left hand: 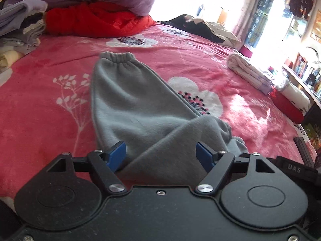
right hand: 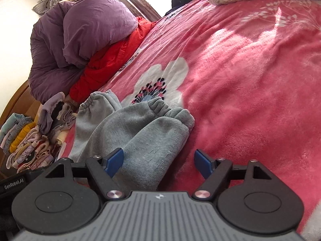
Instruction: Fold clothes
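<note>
Grey fleece sweatpants [left hand: 136,104] lie on the pink flowered blanket [left hand: 50,60]. One leg runs away from me to its elastic cuff [left hand: 117,57]; another part is folded across it to the right. My left gripper [left hand: 161,156] is open, its blue fingers [left hand: 117,154] wide apart over the near end of the pants. In the right wrist view the pants [right hand: 140,132] lie bunched with cuffs [right hand: 158,104] pointing away. My right gripper [right hand: 159,161] is open, straddling the near end of the fabric.
A purple duvet [right hand: 84,32] on a red quilt [left hand: 96,20] lies at the bed's head. Stacks of folded clothes [right hand: 26,140] sit beside it. A rolled striped cloth [left hand: 248,72] and dark clothes [left hand: 192,26] lie at the far side. Shelves [left hand: 305,70] stand past the bed edge.
</note>
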`<state>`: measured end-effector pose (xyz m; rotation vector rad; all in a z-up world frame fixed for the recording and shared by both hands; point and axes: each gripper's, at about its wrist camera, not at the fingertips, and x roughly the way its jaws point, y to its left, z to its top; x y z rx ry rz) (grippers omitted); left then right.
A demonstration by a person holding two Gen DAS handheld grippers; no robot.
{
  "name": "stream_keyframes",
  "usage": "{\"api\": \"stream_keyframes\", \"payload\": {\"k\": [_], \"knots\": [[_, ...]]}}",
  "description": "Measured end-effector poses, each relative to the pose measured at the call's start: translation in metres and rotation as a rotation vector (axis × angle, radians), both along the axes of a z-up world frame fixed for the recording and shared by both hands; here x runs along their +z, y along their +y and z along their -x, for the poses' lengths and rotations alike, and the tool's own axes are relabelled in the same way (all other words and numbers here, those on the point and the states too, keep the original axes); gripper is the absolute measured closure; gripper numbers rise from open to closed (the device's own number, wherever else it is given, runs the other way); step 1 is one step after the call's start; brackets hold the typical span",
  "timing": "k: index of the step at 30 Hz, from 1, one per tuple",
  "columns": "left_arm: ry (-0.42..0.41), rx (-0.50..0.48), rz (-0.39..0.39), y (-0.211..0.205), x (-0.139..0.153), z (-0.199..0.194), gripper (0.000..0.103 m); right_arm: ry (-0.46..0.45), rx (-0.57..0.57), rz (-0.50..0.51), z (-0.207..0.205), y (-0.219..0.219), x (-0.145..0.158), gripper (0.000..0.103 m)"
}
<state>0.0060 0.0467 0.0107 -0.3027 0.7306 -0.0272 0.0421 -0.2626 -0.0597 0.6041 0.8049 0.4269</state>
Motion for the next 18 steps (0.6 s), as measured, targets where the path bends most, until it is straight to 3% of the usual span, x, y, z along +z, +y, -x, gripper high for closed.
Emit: {"api": "stream_keyframes", "payload": {"k": [5, 7, 9, 11, 12, 13, 15, 16, 18], "knots": [[0.013, 0.11, 0.036, 0.036, -0.011, -0.005, 0.026, -0.015, -0.003, -0.024, -0.008, 0.008, -0.005, 0.025], [0.008, 0.122, 0.061, 0.046, -0.016, -0.006, 0.026, -0.026, 0.02, -0.04, -0.01, 0.014, -0.006, 0.037], [0.001, 0.106, 0.09, 0.049, -0.021, -0.008, 0.028, -0.055, 0.03, -0.021, -0.009, 0.02, -0.004, 0.062], [0.006, 0.075, 0.108, 0.048, -0.026, -0.011, 0.041, -0.083, 0.032, -0.001, -0.008, 0.023, -0.001, 0.072], [0.008, 0.057, 0.11, 0.046, -0.028, -0.013, 0.062, -0.093, 0.027, -0.003, -0.007, 0.022, 0.001, 0.075], [0.01, 0.037, 0.109, 0.043, -0.029, -0.014, 0.074, -0.103, 0.021, -0.006, -0.006, 0.02, 0.003, 0.077], [0.0, 0.017, 0.077, 0.037, -0.028, -0.015, 0.083, -0.122, 0.007, -0.012, -0.004, 0.017, 0.007, 0.089], [-0.006, 0.009, 0.064, 0.035, -0.026, -0.015, 0.09, -0.127, -0.001, -0.018, -0.004, 0.013, 0.008, 0.089], [-0.021, -0.004, 0.052, 0.031, -0.023, -0.014, 0.092, -0.133, -0.014, -0.033, -0.004, 0.008, 0.01, 0.089]]}}
